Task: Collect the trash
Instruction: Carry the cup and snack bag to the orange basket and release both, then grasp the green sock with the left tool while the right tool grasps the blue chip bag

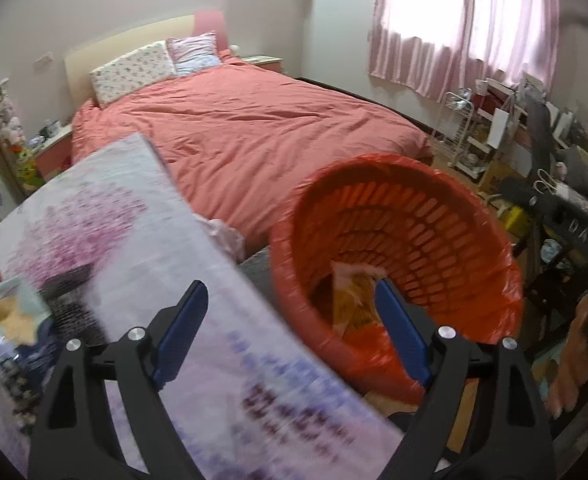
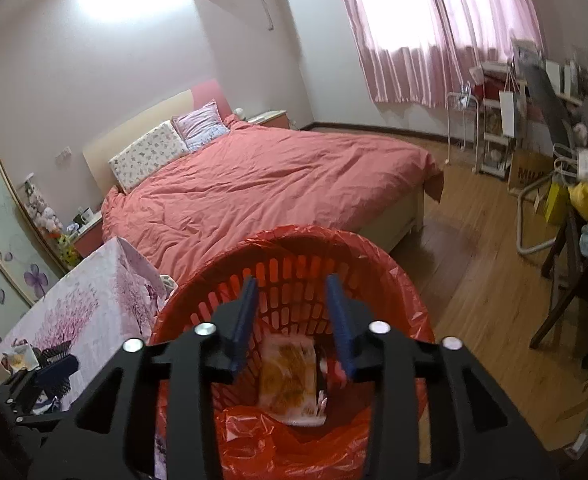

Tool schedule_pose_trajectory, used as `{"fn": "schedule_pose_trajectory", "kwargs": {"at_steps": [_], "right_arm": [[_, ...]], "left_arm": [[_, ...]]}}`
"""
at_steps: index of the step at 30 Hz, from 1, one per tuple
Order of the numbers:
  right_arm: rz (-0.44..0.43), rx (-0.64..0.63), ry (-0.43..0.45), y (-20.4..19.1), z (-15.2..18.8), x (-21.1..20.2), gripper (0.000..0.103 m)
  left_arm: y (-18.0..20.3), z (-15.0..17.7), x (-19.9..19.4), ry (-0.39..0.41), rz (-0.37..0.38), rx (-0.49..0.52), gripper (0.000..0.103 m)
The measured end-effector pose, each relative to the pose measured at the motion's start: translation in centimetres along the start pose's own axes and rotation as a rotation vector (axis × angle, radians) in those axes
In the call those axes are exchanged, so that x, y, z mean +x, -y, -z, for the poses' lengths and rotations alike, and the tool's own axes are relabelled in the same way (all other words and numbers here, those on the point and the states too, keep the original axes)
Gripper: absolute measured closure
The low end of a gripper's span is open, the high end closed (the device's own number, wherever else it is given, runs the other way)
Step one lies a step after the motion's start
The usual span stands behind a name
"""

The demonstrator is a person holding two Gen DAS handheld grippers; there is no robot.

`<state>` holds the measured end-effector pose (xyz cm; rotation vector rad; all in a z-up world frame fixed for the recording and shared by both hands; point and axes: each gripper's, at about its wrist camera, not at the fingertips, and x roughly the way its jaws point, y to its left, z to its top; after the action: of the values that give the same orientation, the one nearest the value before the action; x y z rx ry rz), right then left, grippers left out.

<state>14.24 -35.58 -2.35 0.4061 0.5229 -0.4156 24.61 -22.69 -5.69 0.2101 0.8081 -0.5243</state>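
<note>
We find right gripper [image 2: 291, 322] spread, empty, above red basket [image 2: 406, 280] | yellow wrapper [image 2: 289, 380] inside | left gripper [image 1: 289, 332] spread over table [image 1: 133, 240].

Yellow wrapper [image 2: 289, 376] inside red-lined bin [image 2: 410, 280]

The left tongs [image 1: 289, 332] stand wide open, their two blue-padded fingers [image 1: 179, 334] spread far apart with nothing between them, both pointing forward and slightly downward. The right tongs [image 2: 291, 322] are also parted, though less widely, the blue fingers [image 2: 242, 322] running nearly parallel and angled down, gripping nothing. In the right wrist view, the left tongs [image 2: 51, 372] show at the lower left edge, lower than the right pair.
</note>
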Motion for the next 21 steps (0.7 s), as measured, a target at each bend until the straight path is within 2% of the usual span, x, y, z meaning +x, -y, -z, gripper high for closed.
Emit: {"fn": "schedule_pose_trajectory", "kwargs": {"at_steps": [5,10,16,21], "right_arm": [[-0.012,-0.047,0.009,-1.5,-0.3,-0.9,0.061],[-0.06,-0.097,-0.004,-4.8,0.4,-1.9,0.061],[-0.144,-0.179,-0.043,-9.5,2.6,-2.8,0.061],[-0.22,-0.227,-0.103,-13.4,4.5,-2.4,0.061]], "left_arm": [[-2.3,2.2,-3.4,0.025,-0.064,-0.021,0.015],[-4.8,4.1,-6.8,0.045,-0.11,-0.045,0.015],[-9.8,6.9,-11.2,0.069,-0.152,-0.12,0.015],[-15.6,9.7,-14.5,0.092,-0.238,-0.199,0.015]]}}
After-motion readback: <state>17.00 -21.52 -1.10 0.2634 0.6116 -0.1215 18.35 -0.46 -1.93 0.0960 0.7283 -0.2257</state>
